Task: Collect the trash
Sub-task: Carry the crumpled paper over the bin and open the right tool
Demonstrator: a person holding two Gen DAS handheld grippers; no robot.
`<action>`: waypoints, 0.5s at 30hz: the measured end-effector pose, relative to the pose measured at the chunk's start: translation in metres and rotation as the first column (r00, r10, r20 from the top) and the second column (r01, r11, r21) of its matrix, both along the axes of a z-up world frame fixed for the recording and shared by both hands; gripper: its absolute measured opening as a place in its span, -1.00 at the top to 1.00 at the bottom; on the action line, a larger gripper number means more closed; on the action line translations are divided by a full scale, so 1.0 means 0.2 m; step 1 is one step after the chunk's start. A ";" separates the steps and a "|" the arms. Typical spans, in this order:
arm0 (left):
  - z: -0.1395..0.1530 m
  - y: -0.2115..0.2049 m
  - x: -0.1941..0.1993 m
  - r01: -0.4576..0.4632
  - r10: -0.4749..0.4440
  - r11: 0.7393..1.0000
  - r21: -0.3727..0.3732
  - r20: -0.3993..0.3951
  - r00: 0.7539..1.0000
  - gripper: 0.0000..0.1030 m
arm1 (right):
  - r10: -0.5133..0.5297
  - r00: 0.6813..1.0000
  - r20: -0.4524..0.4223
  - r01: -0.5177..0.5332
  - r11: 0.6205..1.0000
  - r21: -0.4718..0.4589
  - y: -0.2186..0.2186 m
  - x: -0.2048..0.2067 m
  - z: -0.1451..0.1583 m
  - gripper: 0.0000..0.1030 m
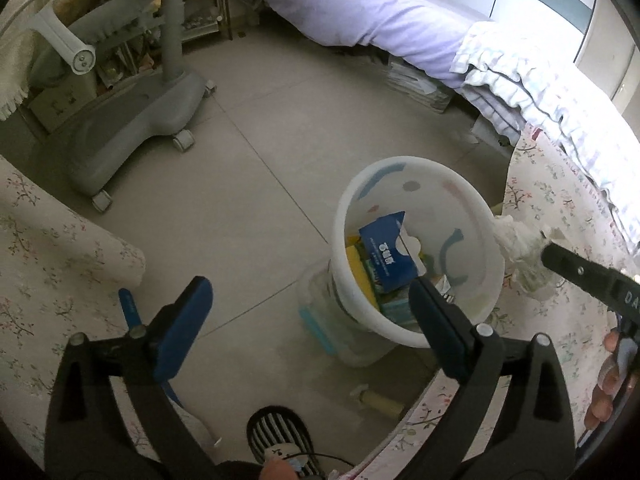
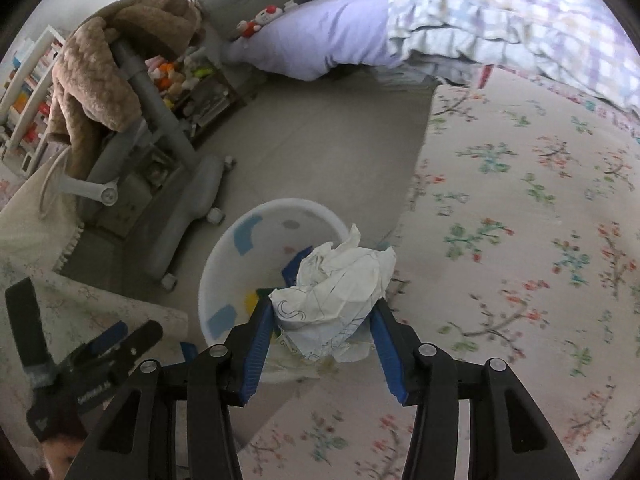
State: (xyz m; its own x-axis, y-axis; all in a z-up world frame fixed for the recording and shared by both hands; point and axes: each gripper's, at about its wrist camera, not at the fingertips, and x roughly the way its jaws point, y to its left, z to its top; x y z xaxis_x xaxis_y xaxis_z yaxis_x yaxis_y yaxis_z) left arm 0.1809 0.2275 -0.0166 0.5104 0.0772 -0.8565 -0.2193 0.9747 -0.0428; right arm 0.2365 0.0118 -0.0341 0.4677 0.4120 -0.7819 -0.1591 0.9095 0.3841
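A white bin [image 1: 460,208] with pastel patches stands on the floor beside a floral-covered surface. Inside it lie a blue carton [image 1: 390,256] and yellow packaging [image 1: 360,276]. My left gripper [image 1: 308,284] hangs open over the bin's near side with nothing between its fingers; it also shows in the right wrist view [image 2: 136,330]. My right gripper [image 2: 324,308] is shut on a crumpled white paper [image 2: 340,280] with pen drawings, held over the bin [image 2: 272,232] and its right rim. The left wrist view shows that paper [image 1: 516,248] and one right finger [image 1: 560,258].
A grey wheeled chair base [image 1: 132,132] stands left on the tiled floor. A bed with a lilac sheet [image 1: 360,12] lies behind. The floral cloth [image 2: 520,240] spreads right. A clear container [image 1: 320,320], a small tube [image 1: 380,400] and a striped slipper [image 1: 280,436] sit near the bin.
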 end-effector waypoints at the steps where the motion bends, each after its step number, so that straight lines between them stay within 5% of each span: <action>1: 0.00 0.00 0.00 0.000 0.000 1.000 0.003 0.000 1.000 -0.96 | 0.004 1.000 0.000 -0.004 1.000 0.012 0.02 0.01 0.00 -0.08; 4: 0.00 0.00 -0.01 -0.002 0.002 1.000 0.015 0.000 1.000 -0.98 | 0.039 0.999 0.003 -0.039 0.997 0.071 0.06 0.03 0.00 -0.53; 15: 0.01 -0.06 -0.02 0.020 -0.020 1.000 0.012 0.002 1.000 -0.98 | -0.014 1.000 0.020 0.015 1.000 -0.015 -0.06 -0.05 0.09 -0.58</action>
State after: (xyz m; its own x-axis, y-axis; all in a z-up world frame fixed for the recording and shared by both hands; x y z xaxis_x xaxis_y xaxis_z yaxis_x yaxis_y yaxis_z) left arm 0.1762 0.2165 -0.0139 0.5137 0.0773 -0.8545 -0.1998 0.9793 -0.0315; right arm 0.2261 -0.0004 -0.0169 0.4895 0.3933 -0.7783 -0.1535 0.9174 0.3671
